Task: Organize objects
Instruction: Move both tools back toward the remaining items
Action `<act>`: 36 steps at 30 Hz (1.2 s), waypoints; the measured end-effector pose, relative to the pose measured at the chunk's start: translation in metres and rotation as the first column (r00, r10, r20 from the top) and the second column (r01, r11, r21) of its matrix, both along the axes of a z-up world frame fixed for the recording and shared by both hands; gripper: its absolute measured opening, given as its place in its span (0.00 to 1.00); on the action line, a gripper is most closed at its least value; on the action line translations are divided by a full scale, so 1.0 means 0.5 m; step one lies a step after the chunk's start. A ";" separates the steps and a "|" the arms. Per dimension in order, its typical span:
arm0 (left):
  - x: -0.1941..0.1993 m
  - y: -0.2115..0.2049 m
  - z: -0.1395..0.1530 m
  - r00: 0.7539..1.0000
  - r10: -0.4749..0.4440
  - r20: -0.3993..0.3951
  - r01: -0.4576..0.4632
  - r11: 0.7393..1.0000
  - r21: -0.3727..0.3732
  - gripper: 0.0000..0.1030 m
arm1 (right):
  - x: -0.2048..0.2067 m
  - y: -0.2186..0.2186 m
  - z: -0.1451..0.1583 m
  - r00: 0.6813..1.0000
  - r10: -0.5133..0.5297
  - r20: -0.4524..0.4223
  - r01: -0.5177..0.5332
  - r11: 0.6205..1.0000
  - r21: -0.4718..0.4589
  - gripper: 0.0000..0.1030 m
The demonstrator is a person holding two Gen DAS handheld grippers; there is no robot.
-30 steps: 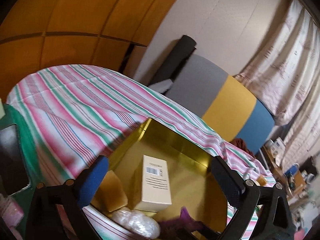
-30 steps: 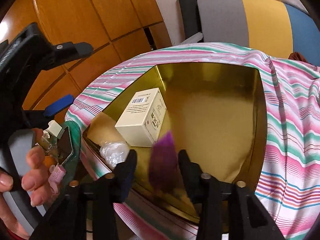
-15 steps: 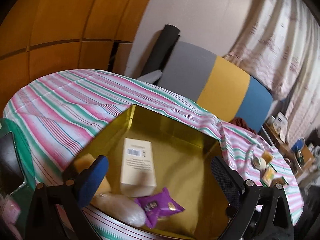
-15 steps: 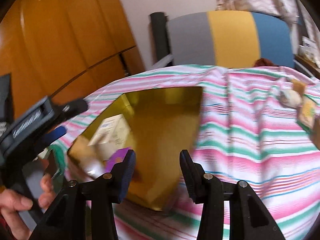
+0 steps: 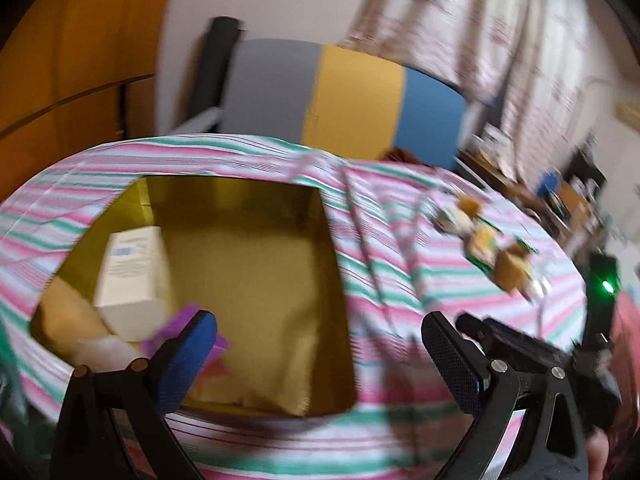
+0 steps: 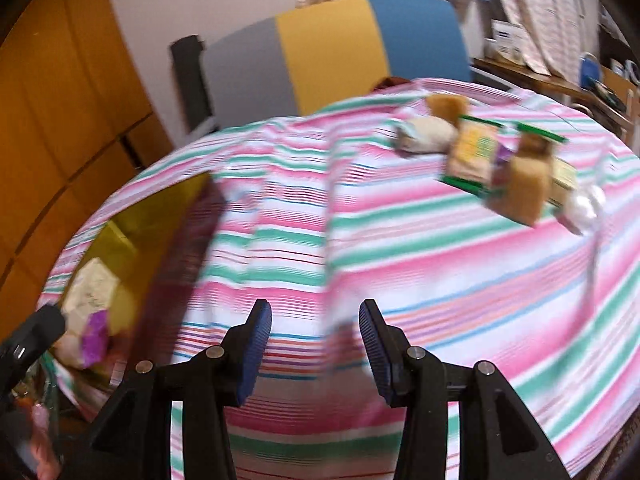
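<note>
A gold box (image 5: 240, 188) sits sunk in the striped tablecloth (image 5: 400, 280). In its left end lie a white carton (image 5: 132, 264), a purple packet (image 5: 180, 320) and a pale wrapped item. My left gripper (image 5: 318, 320) hangs open over the box's near edge, nothing between its fingers. My right gripper (image 6: 316, 316) is open and empty above bare cloth, to the right of the gold box (image 6: 160, 208). A loose pile lies far right: a brown block (image 6: 524, 184), a green-edged packet (image 6: 472, 152) and a white wrapped item (image 6: 428, 136). Both views are motion-blurred.
A chair with a grey, yellow and blue back (image 5: 340, 92) stands behind the table. Wooden cabinets (image 6: 52, 120) fill the left, curtains and a cluttered desk (image 6: 600, 80) the right. Striped cloth lies bare between box and pile.
The purple packet, between my right gripper's fingers a second ago, now lies in the box. Both grippers have swung right, the right one off the box and over the cloth.
</note>
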State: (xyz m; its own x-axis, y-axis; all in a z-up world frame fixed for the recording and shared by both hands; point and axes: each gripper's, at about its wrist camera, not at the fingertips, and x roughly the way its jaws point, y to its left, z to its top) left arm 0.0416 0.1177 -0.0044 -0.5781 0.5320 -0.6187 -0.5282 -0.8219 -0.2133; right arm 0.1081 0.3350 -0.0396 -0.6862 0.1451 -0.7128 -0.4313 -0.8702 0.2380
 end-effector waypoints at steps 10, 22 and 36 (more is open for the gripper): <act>0.069 0.090 -0.017 0.983 -0.170 0.067 0.171 0.985 -0.011 1.00 | 0.119 0.217 -0.031 0.959 -0.283 0.011 0.281 0.957 0.074 0.58; 0.072 0.146 -0.033 0.976 -0.180 0.122 0.187 0.982 -0.041 1.00 | 0.099 0.440 -0.005 0.953 -0.302 0.026 0.286 0.924 0.253 0.70; 0.087 0.261 -0.037 0.957 -0.269 0.106 0.278 0.957 -0.082 1.00 | 0.102 0.494 -0.063 0.955 -0.295 0.034 0.287 0.946 0.150 0.59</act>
State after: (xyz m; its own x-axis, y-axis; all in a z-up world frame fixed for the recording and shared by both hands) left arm 0.0849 0.2481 -0.0231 -0.3563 0.5977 -0.7182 -0.7168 -0.6679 -0.2002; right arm 0.1593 0.5821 -0.0711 -0.5593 0.4351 -0.7056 -0.6797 -0.7279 0.0899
